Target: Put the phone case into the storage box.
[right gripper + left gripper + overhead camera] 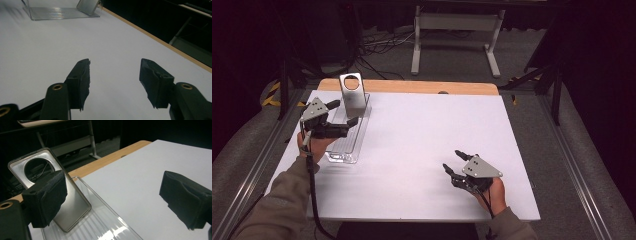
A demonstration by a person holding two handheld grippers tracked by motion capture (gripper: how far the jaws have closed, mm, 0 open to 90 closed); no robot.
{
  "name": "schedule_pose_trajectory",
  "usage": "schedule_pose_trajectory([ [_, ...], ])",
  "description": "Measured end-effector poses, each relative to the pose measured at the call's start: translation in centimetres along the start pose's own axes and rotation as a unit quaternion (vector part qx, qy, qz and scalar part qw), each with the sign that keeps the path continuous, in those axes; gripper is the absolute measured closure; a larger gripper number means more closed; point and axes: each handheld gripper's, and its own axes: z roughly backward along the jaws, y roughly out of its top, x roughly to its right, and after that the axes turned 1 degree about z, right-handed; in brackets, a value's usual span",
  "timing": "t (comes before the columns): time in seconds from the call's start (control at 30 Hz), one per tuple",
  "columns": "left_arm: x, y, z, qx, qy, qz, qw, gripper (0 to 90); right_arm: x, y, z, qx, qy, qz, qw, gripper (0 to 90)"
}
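High view: left hand-held gripper (343,113) sits over the clear tray (343,156) at the counter's (427,130) left side, jaws spread wide, nothing between them; the metal plate (353,97) with a round hole near its top stands tilted at the tray's far end, leaning back, lower edge inside the tray; one left jaw is just beside the plate, the other over the tray's right wall; contact with the plate cannot be told from here; right hand-held gripper (453,161) rests low over bare white counter near the front right, well apart from the tray, jaws also spread, holding nothing.

Left gripper view: metal plate (72,205) stands in the tray (105,225) just behind the left-hand jaw, which overlaps its edge in the picture; the other jaw hangs over plain counter (140,175) far to the right; wide gap, nothing gripped; hole in the plate shows dark floor and cables through it.

Right gripper view: both jaws apart over empty white surface; tray (57,12) and the plate's lower part (87,6) sit far off at the top left; wooden counter edge runs diagonally at right.
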Motion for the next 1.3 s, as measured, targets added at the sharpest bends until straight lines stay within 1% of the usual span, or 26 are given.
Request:
schedule_pose_trajectory([
  [0.13,0.4,0.1,0.3,0.003,-0.004,-0.008,1.0,6.7,0.1,0.0,0.2,0.002,-0.005,-0.002,1.0,43.4],
  [0.17,0.6,0.1,0.4,0.008,-0.003,-0.009,0.9999,6.6,0.1,0.0,0.2,0.004,-0.005,-0.003,1.0,43.6],
  [0.2,0.7,0.2,0.5,0.008,-0.004,-0.01,0.9999,6.1,0.1,0.0,0.2,0.003,-0.005,-0.004,1.0,44.3],
  [0.27,1.0,0.2,0.7,0.019,-0.008,-0.008,0.9998,6.0,0.1,-0.1,0.3,0.001,-0.004,-0.003,1.0,44.3],
  [0.33,1.3,0.2,0.9,0.021,-0.011,-0.009,0.9997,4.7,0.2,-0.1,0.3,0.002,-0.005,-0.005,1.0,43.5],
  [0.4,1.6,0.1,1.2,0.029,-0.015,-0.004,0.9995,4.1,0.1,-0.1,0.3,0.0,-0.003,-0.001,1.0,39.7],
  [0.47,1.8,-0.1,1.5,0.03,-0.019,-0.002,0.9994,3.8,0.1,-0.1,0.2,-0.002,-0.002,0.0,1.0,31.4],
  [0.53,2.1,-0.3,1.9,0.029,-0.022,-0.005,0.9993,3.7,0.0,-0.1,0.1,0.001,-0.002,-0.002,1.0,26.6],
  [0.57,2.2,-0.4,2.0,0.031,-0.023,-0.006,0.9992,3.7,0.0,0.0,0.1,0.0,0.001,-0.005,1.0,23.4],
  [0.6,2.2,-0.4,2.0,0.031,-0.023,-0.006,0.9992,3.7,0.0,0.0,0.1,0.0,0.001,-0.005,1.0,23.4],
  [0.67,2.4,-0.4,2.4,0.032,-0.028,-0.006,0.9991,3.8,0.0,0.0,0.0,-0.002,0.001,-0.007,1.0,20.0],
  [0.7,2.5,-0.5,2.6,0.034,-0.028,-0.009,0.999,3.7,-0.1,0.0,0.0,-0.002,0.0,-0.007,1.0,18.9],
  [0.73,2.6,-0.6,2.8,0.042,-0.027,-0.01,0.9987,3.7,-0.1,0.0,0.0,0.0,-0.001,-0.009,1.0,17.9],
  [0.77,2.7,-0.6,3.0,0.042,-0.03,-0.011,0.9986,3.9,-0.1,-0.1,0.0,0.002,-0.001,-0.012,0.9999,16.8],
  [0.8,2.8,-0.7,3.0,0.048,-0.029,-0.008,0.9984,3.9,-0.1,-0.1,0.0,0.003,0.0,-0.014,0.9999,16.7],
  [0.83,2.8,-0.7,3.2,0.044,-0.029,-0.01,0.9986,3.8,-0.1,-0.1,-0.1,0.003,0.001,-0.014,0.9999,16.7],
  [0.93,3.0,-0.8,3.4,0.048,-0.03,-0.013,0.9983,3.8,-0.2,-0.1,-0.2,0.003,0.001,-0.009,1.0,16.0],
  [0.97,3.1,-0.8,3.4,0.05,-0.03,-0.011,0.9982,3.7,-0.2,-0.1,-0.2,0.002,0.001,-0.008,1.0,16.0],
  [1.07,3.4,-0.7,3.5,0.045,-0.032,-0.017,0.9983,3.8,-0.2,-0.1,-0.2,0.001,0.002,-0.007,1.0,16.0],
  [1.1,3.5,-0.7,3.5,0.048,-0.036,-0.015,0.9981,3.8,-0.2,-0.1,-0.2,0.0,0.001,-0.006,1.0,16.1],
  [1.2,3.7,-0.7,3.7,0.049,-0.035,-0.02,0.9979,3.7,-0.2,-0.1,-0.2,0.0,0.001,-0.005,1.0,17.4],
  [1.27,4.0,-0.6,3.9,0.054,-0.034,-0.026,0.9977,3.5,-0.2,-0.1,-0.1,0.0,-0.011,-0.004,0.9999,17.2],
  [1.3,4.1,-0.6,4.0,0.055,-0.034,-0.025,0.9976,3.4,-0.2,-0.1,-0.1,0.003,-0.009,-0.007,0.9999,17.2],
])
